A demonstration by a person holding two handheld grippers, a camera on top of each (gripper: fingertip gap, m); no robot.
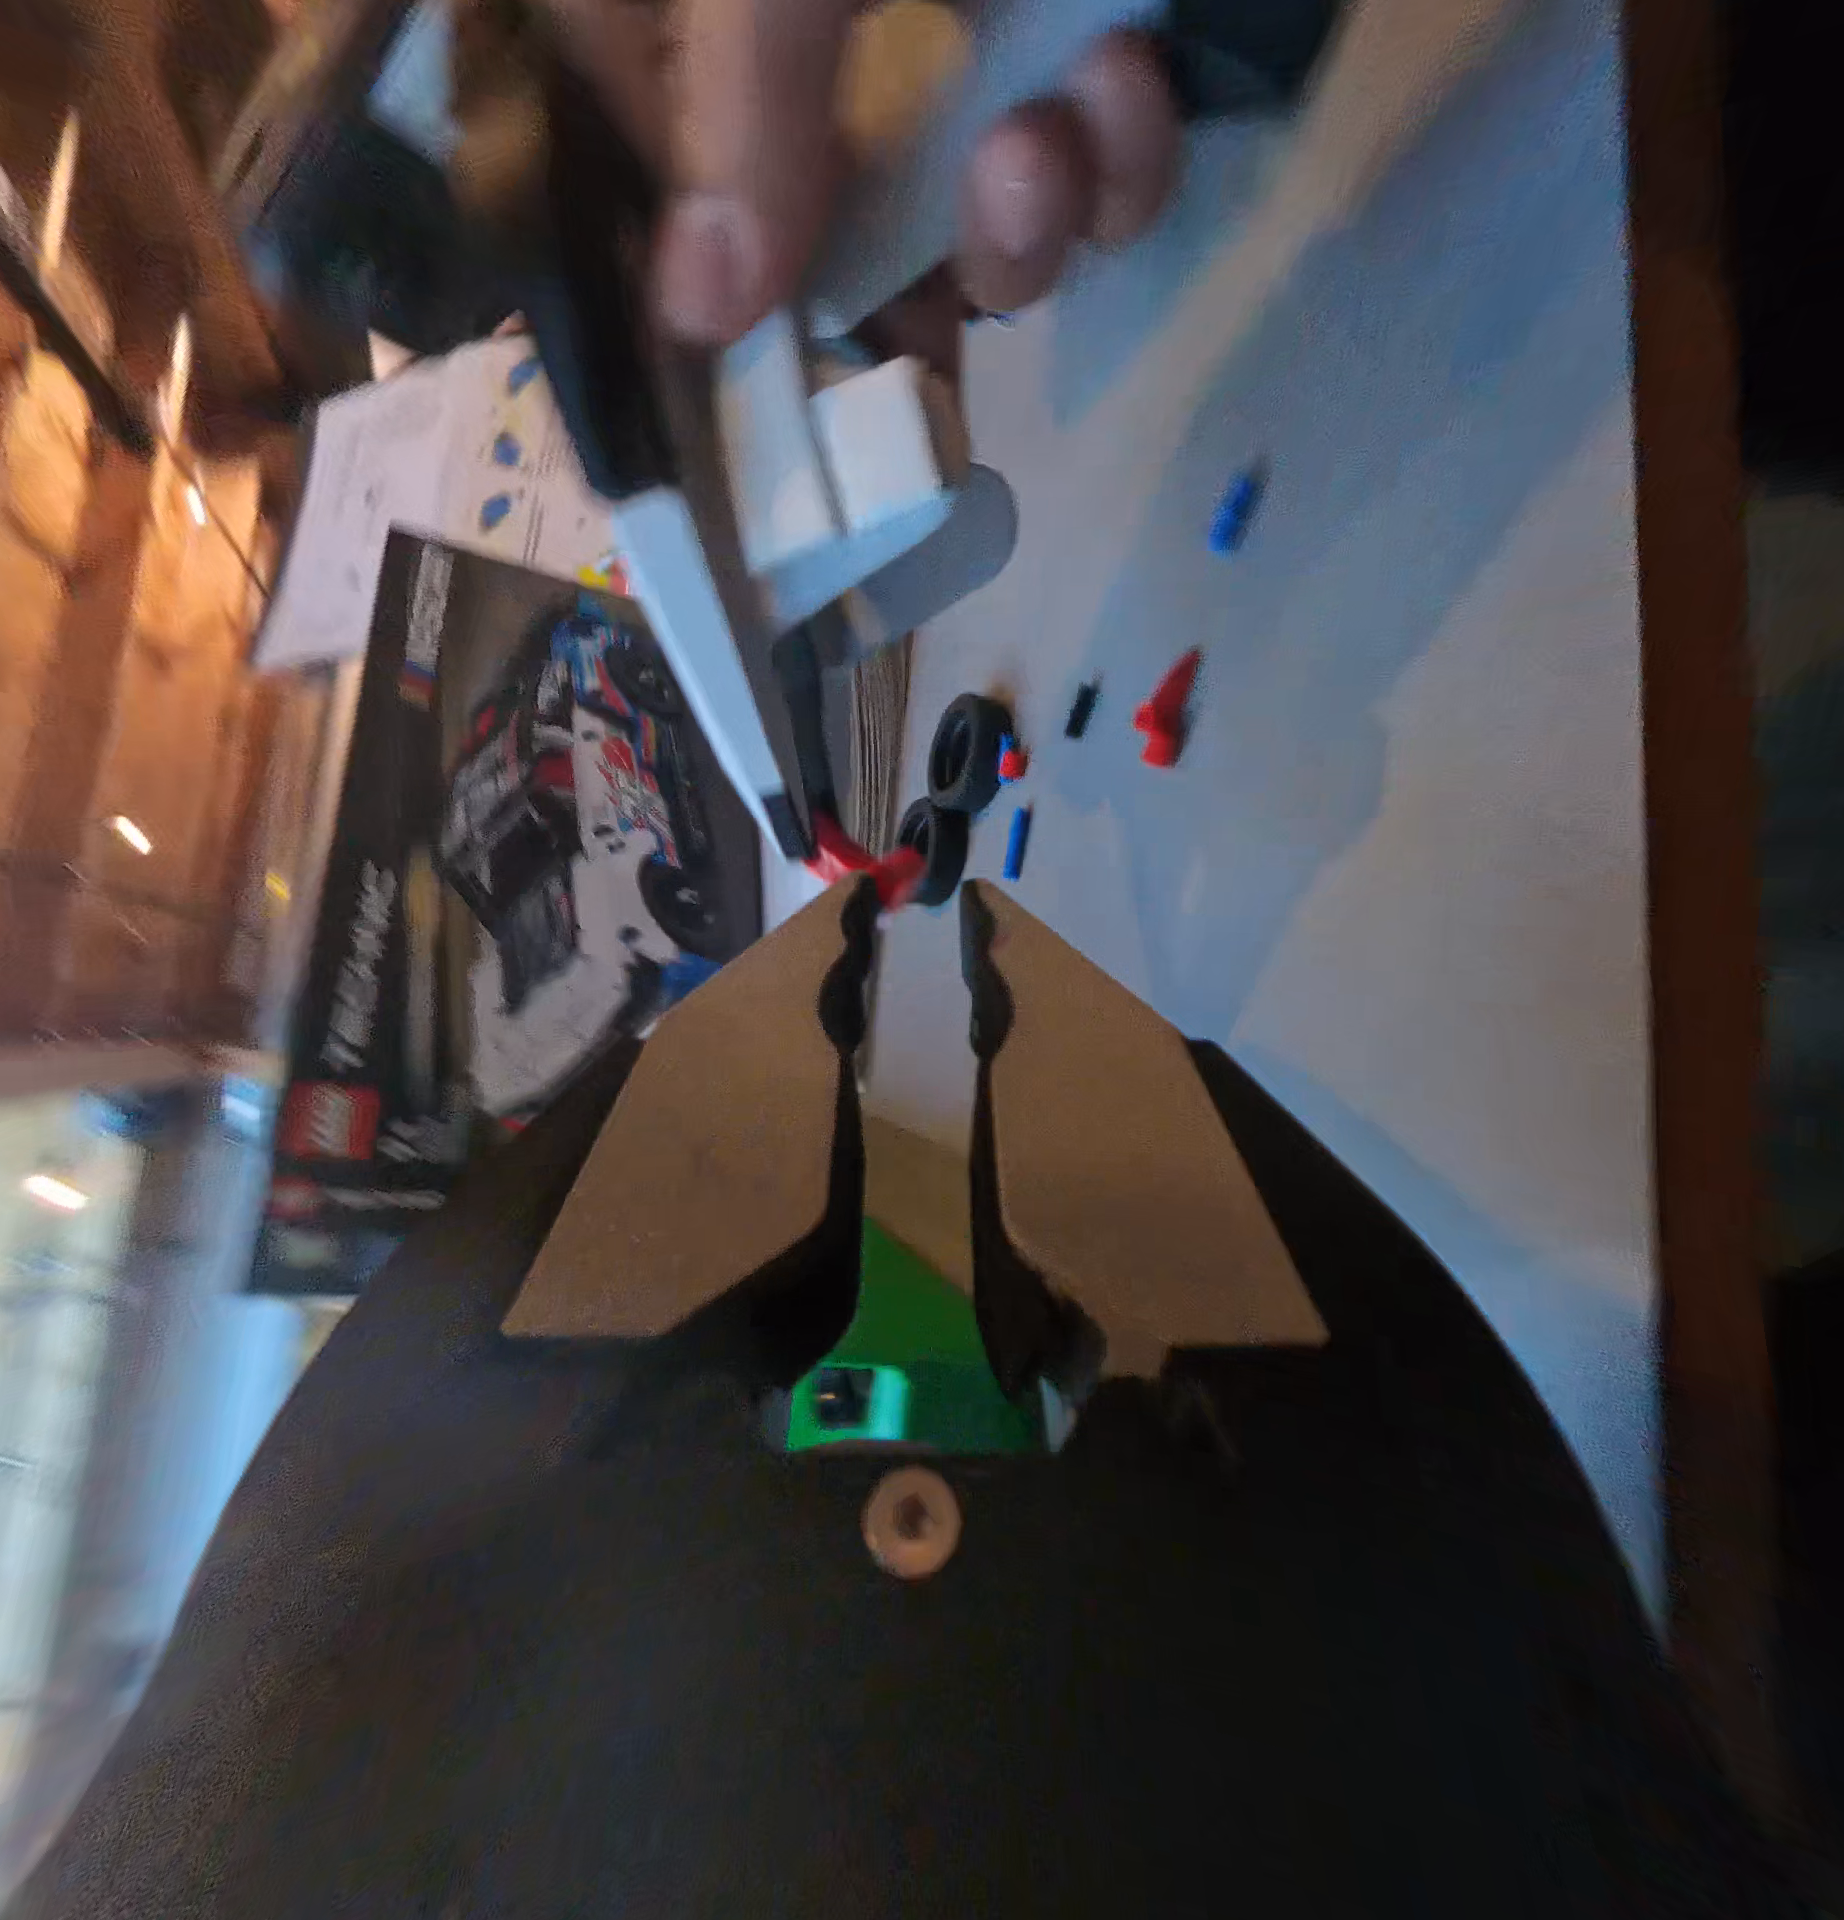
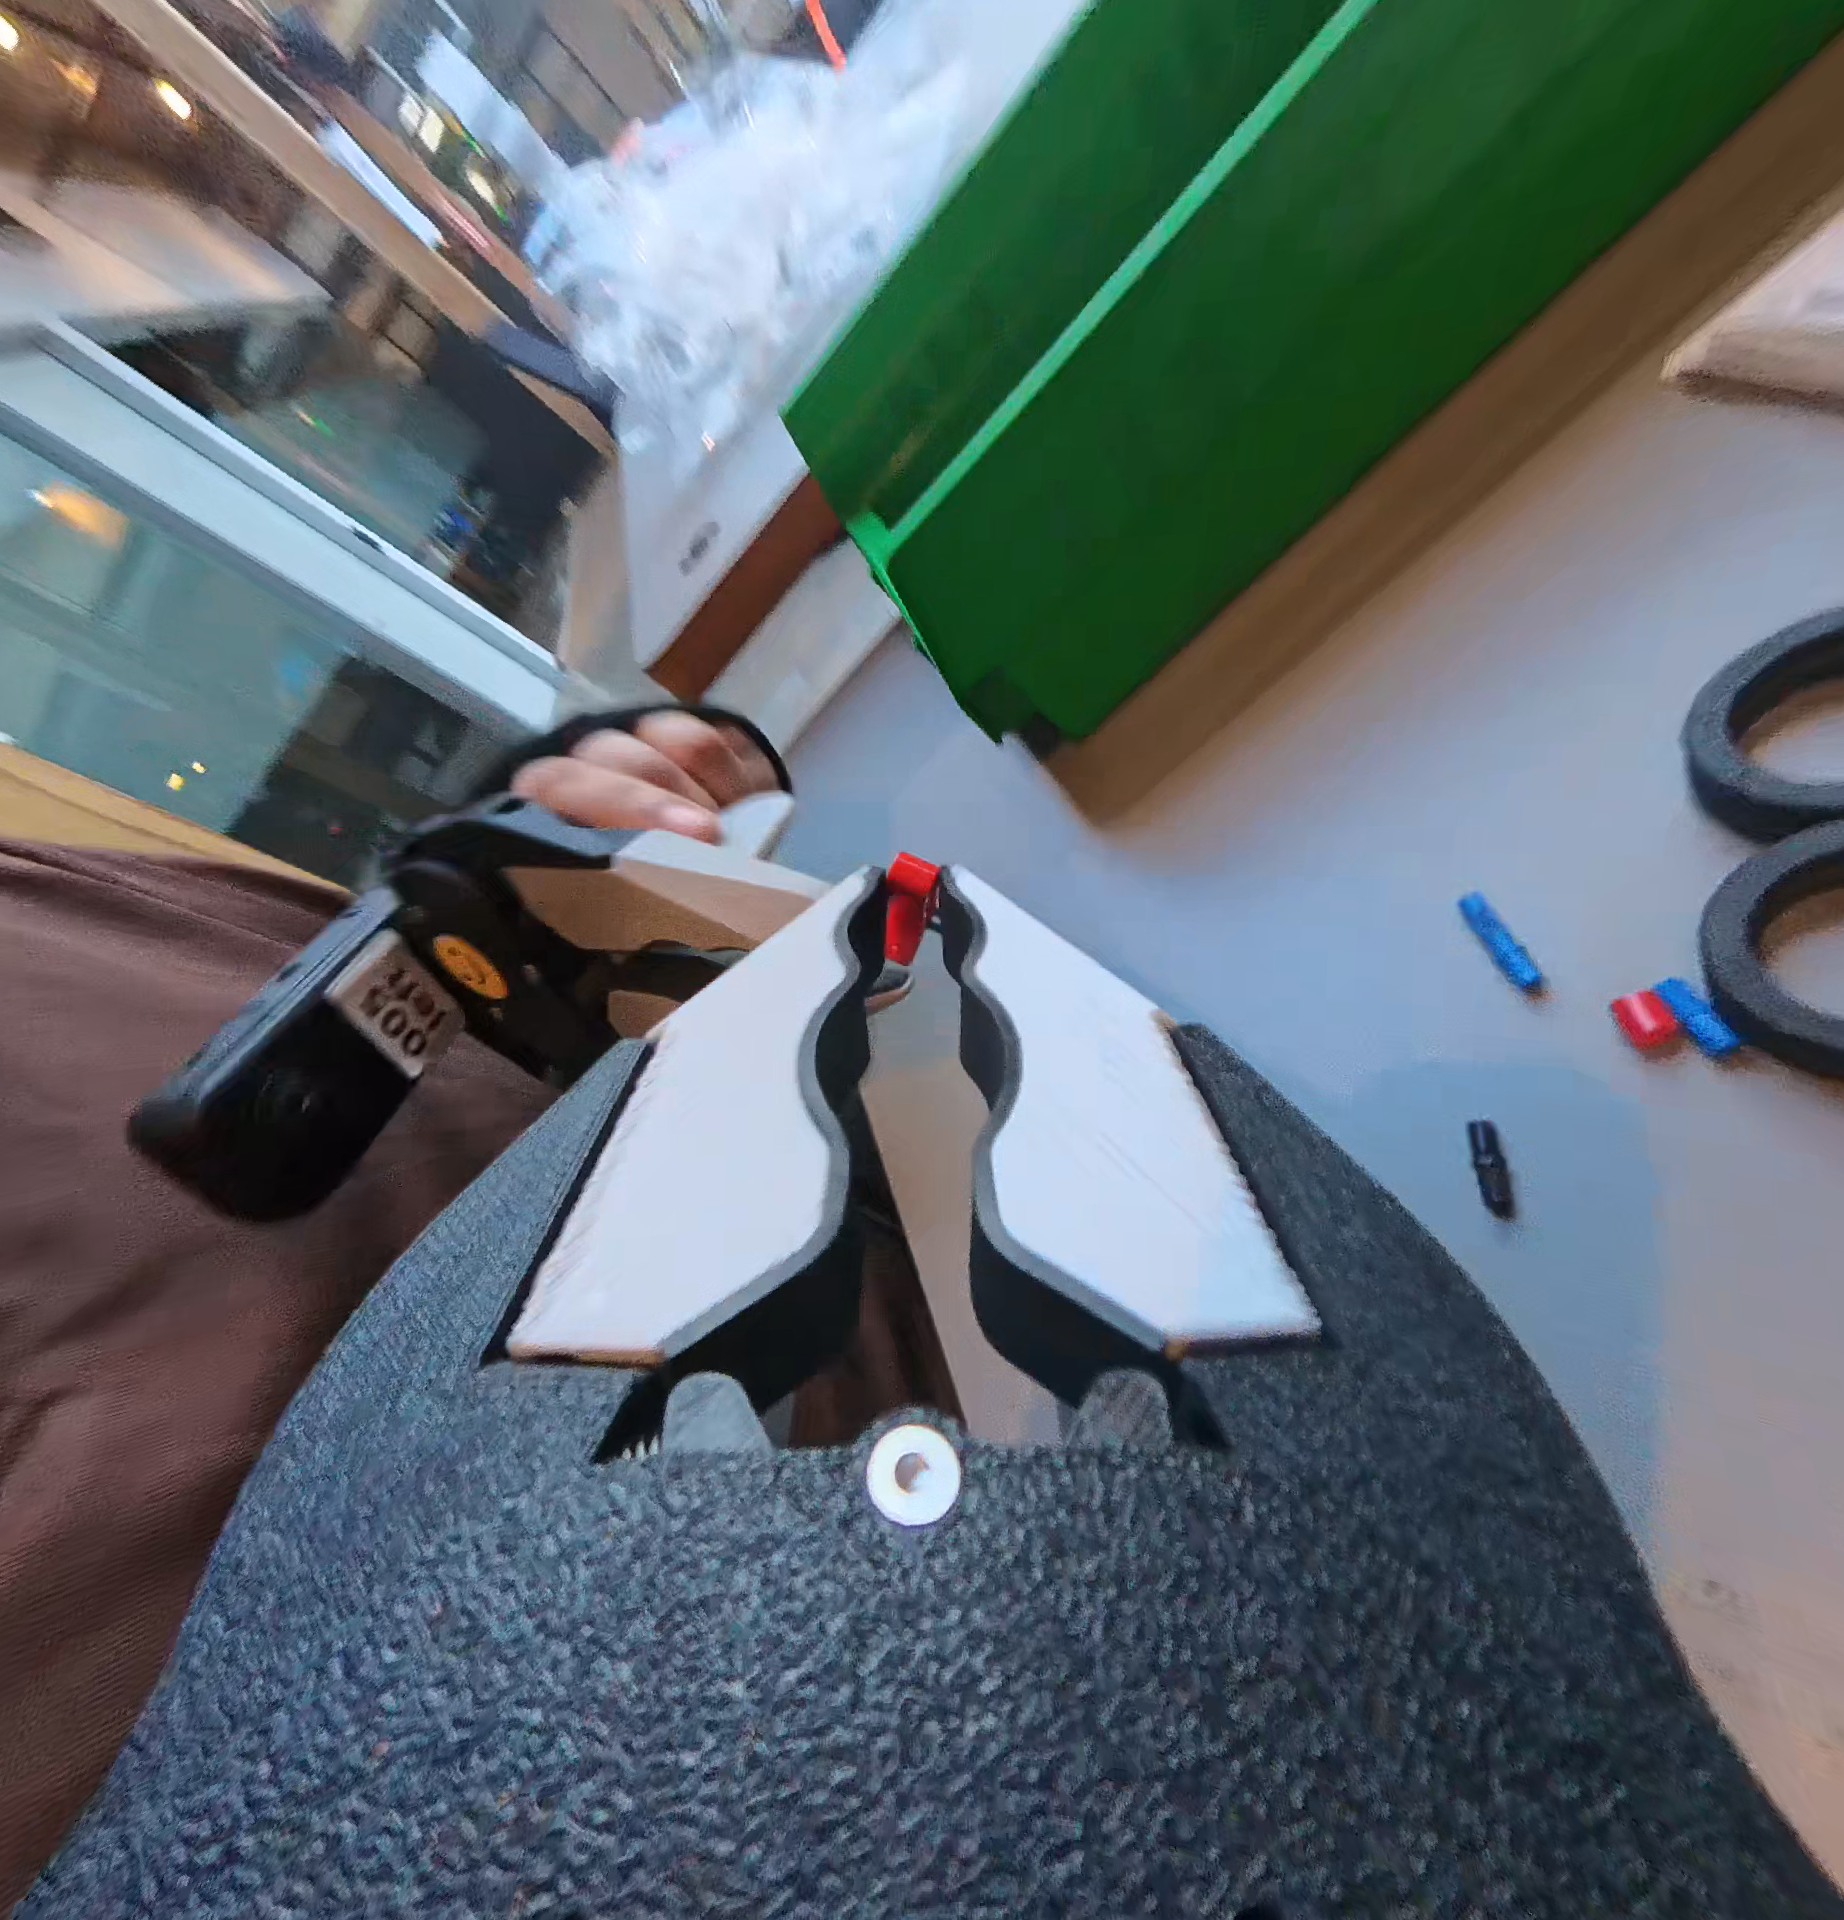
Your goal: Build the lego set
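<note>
tyres side by side on table | pins just beside | box past them

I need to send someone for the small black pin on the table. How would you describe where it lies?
Start from the two black rubber tyres on the grey table. Nearer than the tyres lie a blue pin and a red-and-blue pair. The black pin lies alone beyond those, the only dark small piece.
</note>
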